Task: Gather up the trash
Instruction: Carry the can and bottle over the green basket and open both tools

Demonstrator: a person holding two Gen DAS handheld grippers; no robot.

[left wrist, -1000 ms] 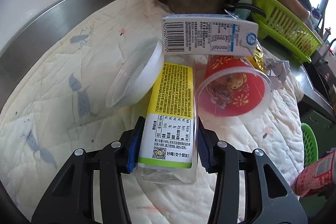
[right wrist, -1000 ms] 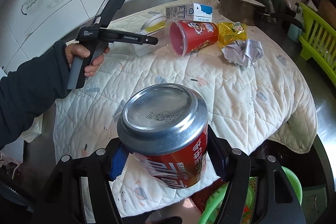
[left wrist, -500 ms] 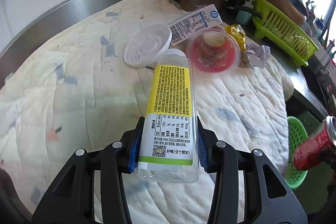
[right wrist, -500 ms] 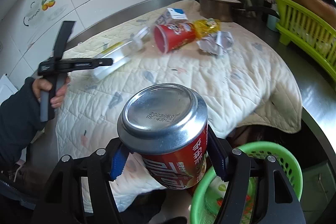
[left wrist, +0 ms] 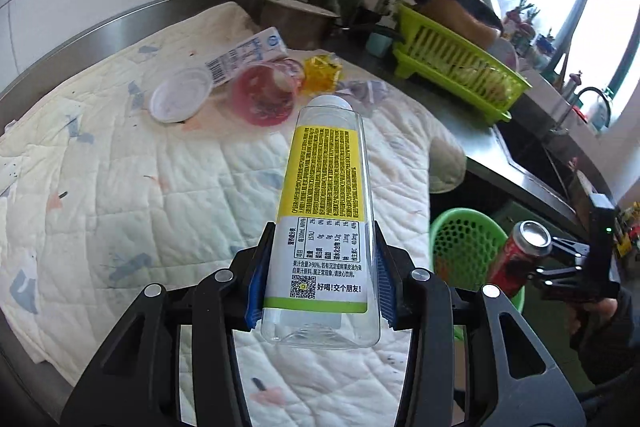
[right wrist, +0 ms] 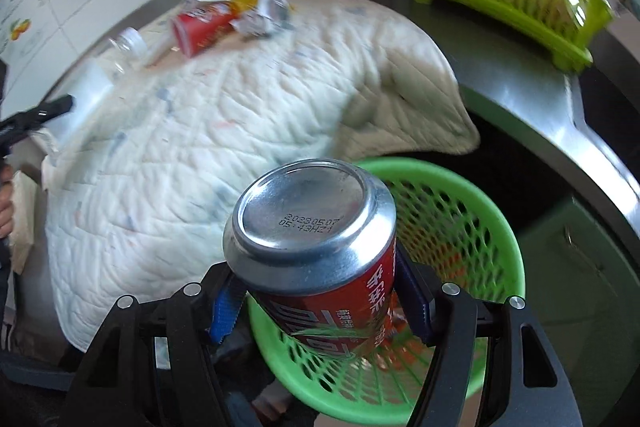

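1. Left wrist view: your left gripper (left wrist: 320, 277) had its jaws pinching the clear bottle (left wrist: 326, 211) low on its body, near the base, with the capped end pointing away over the quilted cloth (left wrist: 120, 187) on the surface. The green basket (left wrist: 466, 247) sat below the surface edge, to the right. Your right gripper (left wrist: 532, 267) was visible there, holding the red can (left wrist: 516, 255) just beside the basket rim.

2. Risk, left side: the grip sat at one end of a long, smooth bottle. In my judgement it could pivot or slide out if you swung fast toward the basket. The cloth edge overhanging the surface lay between the bottle and the basket.

3. Other items, left view: a white lid (left wrist: 180, 101), a milk carton (left wrist: 244, 57), a red cup (left wrist: 266, 95) on its side, a yellow wrapper (left wrist: 322, 73) and crumpled paper (left wrist: 362, 93) lay together on the far part of the cloth. A green dish rack (left wrist: 456, 67) stood beyond them.

4. Right wrist view: your right gripper (right wrist: 324, 291) had its jaws clamped on the red can (right wrist: 316, 247), bottom end toward the camera, directly above the green basket (right wrist: 460, 227). The basket already held some trash, too blurred to identify.

5. Risk, right side: the can sat toward the near side of the basket opening. Released from there at a tilt, it might strike the rim and bounce out. The view was motion-blurred, so I could not judge the clearance.
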